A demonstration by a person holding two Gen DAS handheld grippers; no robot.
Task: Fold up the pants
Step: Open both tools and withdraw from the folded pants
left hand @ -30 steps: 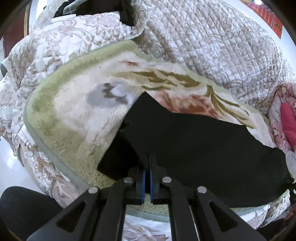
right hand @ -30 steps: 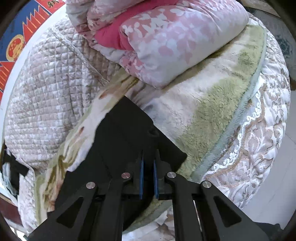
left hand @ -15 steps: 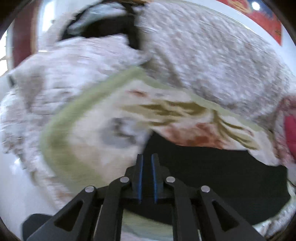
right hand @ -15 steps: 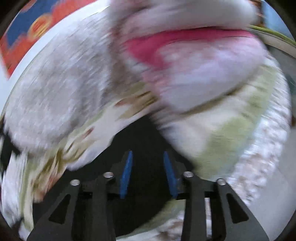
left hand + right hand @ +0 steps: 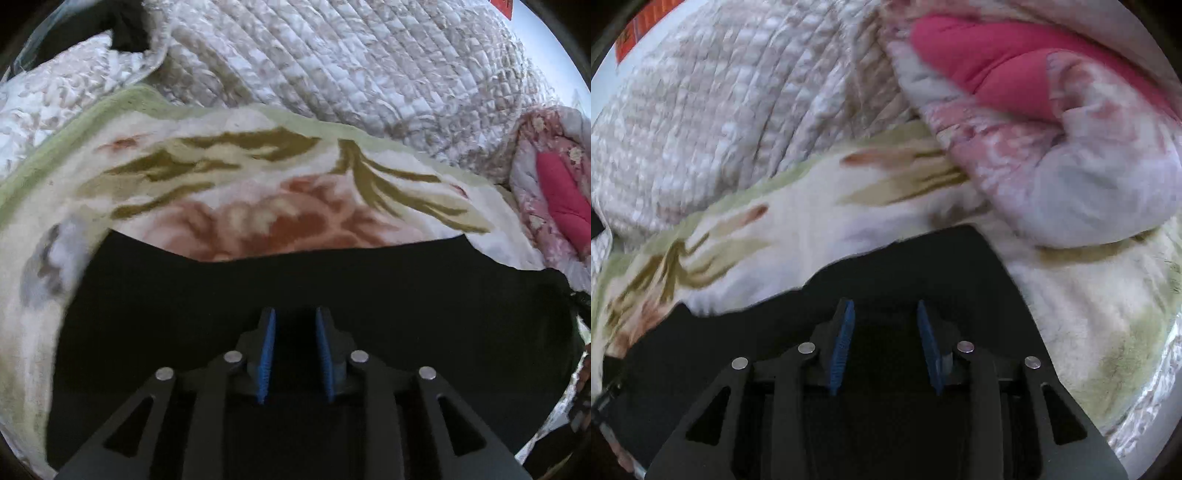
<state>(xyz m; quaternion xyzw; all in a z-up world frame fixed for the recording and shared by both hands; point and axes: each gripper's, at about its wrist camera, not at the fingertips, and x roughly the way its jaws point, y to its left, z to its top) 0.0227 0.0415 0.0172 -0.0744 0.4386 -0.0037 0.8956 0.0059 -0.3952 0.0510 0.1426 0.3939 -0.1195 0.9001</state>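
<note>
The black pants [image 5: 332,280] lie flat in a wide band on a floral fleece blanket [image 5: 258,192]; in the right wrist view the pants [image 5: 923,266] fill the lower middle. My left gripper [image 5: 293,317] is open just above the pants, blue pads apart, nothing between them. My right gripper [image 5: 884,308] is open wider, also low over the black cloth, and holds nothing. The near part of the pants is hidden under both grippers.
A quilted beige cover [image 5: 351,62] rises behind the blanket. A rolled pink and white floral quilt [image 5: 1052,129] lies close to the right end of the pants. A dark garment [image 5: 125,29] lies at the far left. The blanket's green edge [image 5: 1137,339] drops off at the right.
Both grippers were shut on the pants a second ago; both have opened and let go. The pants now lie flat in a wider band. Both cameras have dropped closer to the cloth.
</note>
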